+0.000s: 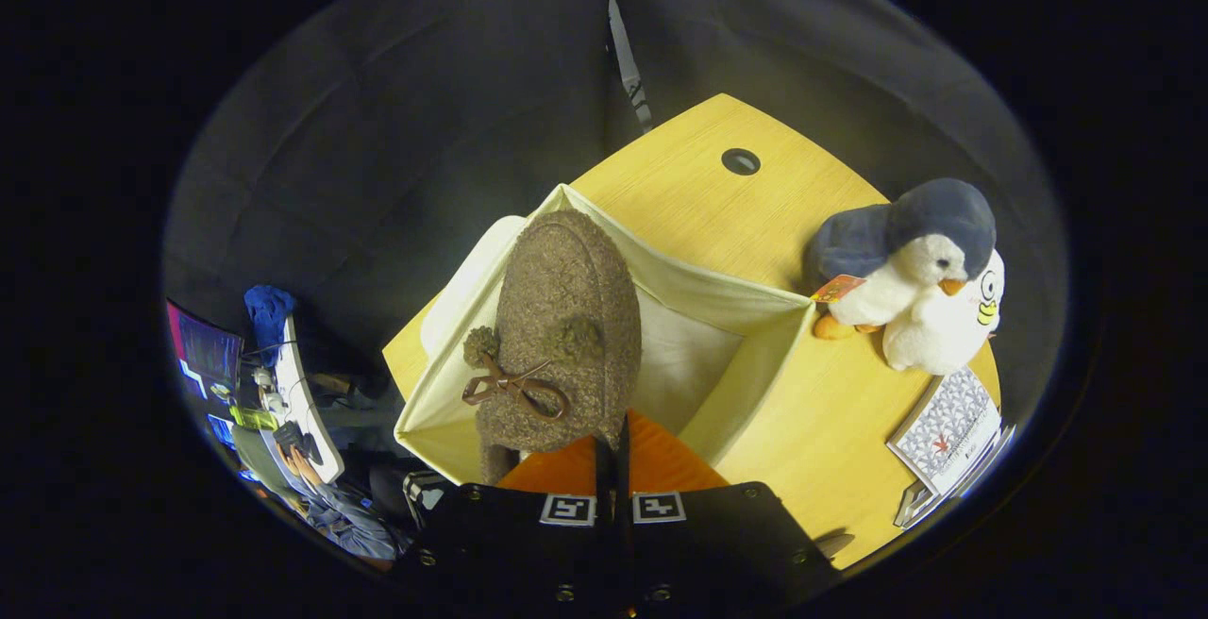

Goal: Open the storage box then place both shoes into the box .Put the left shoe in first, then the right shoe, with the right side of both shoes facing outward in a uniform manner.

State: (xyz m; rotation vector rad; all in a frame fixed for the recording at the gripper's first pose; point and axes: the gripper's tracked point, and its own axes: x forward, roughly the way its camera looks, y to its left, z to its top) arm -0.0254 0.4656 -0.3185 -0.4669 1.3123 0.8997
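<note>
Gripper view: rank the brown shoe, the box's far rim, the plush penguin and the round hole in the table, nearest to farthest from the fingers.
1. Brown shoe: gripped between the shut fingers, hanging over the open box.
2. Box's far rim: just beyond the shoe.
3. Plush penguin: on the table, off to the right of the box.
4. Round hole: beyond the box, near the table's far end.

The shoe (566, 317) is brown and woolly, with a darker brown bow. The storage box (746, 355) under it is cream. Beside the box, the toy penguin (920, 279) is dark grey and white on the yellow wooden table (717, 194).
</note>
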